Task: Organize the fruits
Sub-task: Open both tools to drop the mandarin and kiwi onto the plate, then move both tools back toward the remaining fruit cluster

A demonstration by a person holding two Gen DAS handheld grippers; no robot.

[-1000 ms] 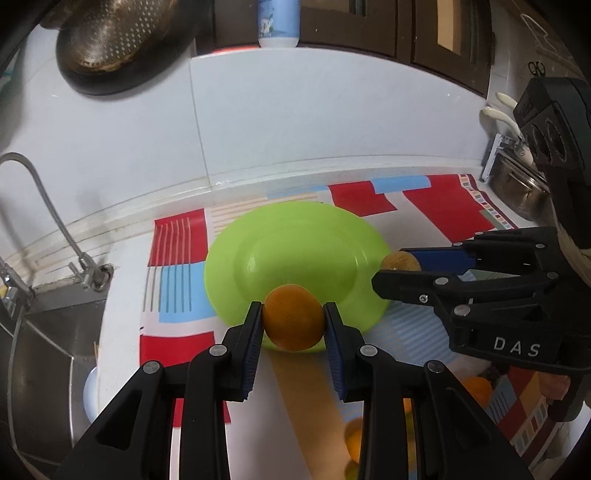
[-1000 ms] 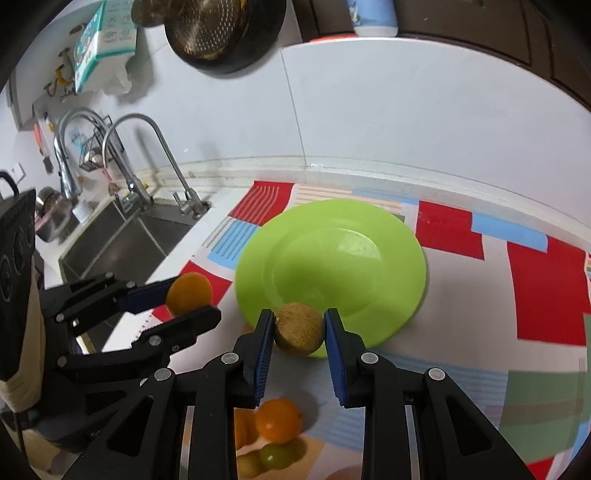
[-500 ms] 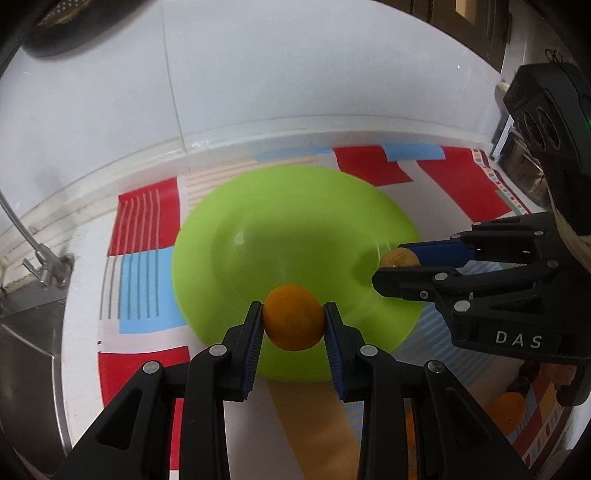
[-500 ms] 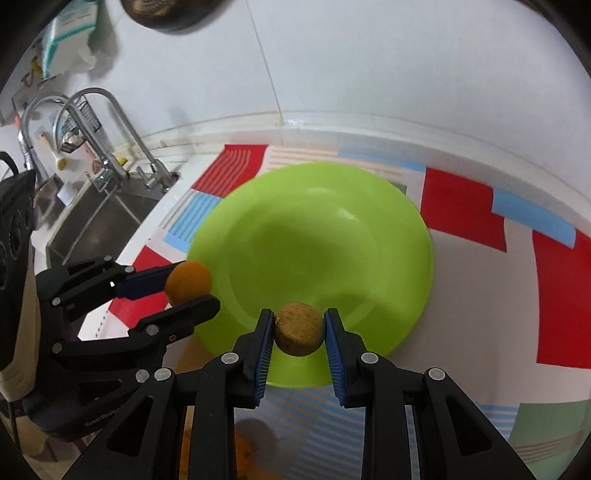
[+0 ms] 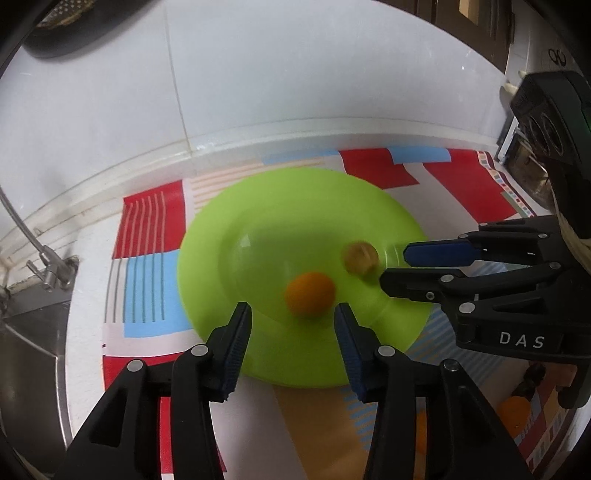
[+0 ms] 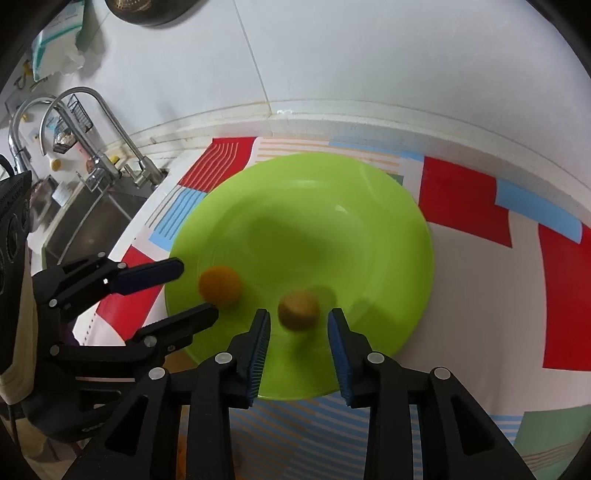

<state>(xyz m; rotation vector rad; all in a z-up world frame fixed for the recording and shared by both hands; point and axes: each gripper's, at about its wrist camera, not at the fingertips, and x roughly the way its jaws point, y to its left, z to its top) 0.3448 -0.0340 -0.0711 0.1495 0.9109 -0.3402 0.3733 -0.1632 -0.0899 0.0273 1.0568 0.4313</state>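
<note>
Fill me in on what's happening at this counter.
A person is sorting fruit onto a green plate with two hand-held grippers. The left gripper is opening over an orange, and the right gripper is opening over a brown kiwi. Both fruits look blurred, just let go onto the plate, with no pads touching them.

Both wrist views look steeply down, close, sharing the green plate (image 5: 258,206)

A home kitchen: a steel sink (image 6: 85,218) with curved taps (image 6: 107,122) sits left of the green plate (image 6: 369,206), white wall tiles (image 6: 369,55) behind it, a colander (image 6: 147,9) hanging above.
</note>
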